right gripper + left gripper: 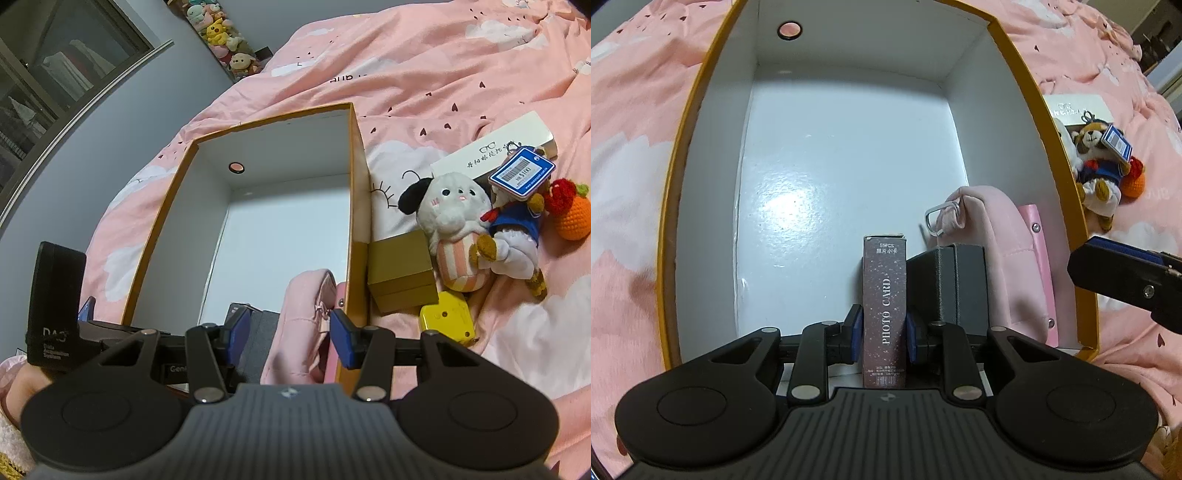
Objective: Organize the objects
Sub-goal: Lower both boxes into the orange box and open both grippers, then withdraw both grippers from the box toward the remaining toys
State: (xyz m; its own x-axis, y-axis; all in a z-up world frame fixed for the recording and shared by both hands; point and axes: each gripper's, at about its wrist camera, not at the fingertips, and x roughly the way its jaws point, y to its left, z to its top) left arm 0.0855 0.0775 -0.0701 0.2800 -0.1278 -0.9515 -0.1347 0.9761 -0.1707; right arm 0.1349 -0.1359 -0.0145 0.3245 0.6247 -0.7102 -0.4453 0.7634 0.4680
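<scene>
box point(1067, 155) with the orange rim and white inside sits on the pink bed point(631, 184). my left gripper point(884, 334) has its jaws pinching the photo card pack point(884, 302), held upright just inside the near wall, beside a dark case point(947, 284) and a pink pouch point(1008, 258). my right gripper point(286, 336) hangs above that corner, jaws spread and, as far as i can tell, pressing on nothing. plush toys point(458, 229) lie outside on the right.

Left wrist view steeply down, close into box point(1015, 55); right wrist oblique, farther; box point(173, 192) shared.
</scene>
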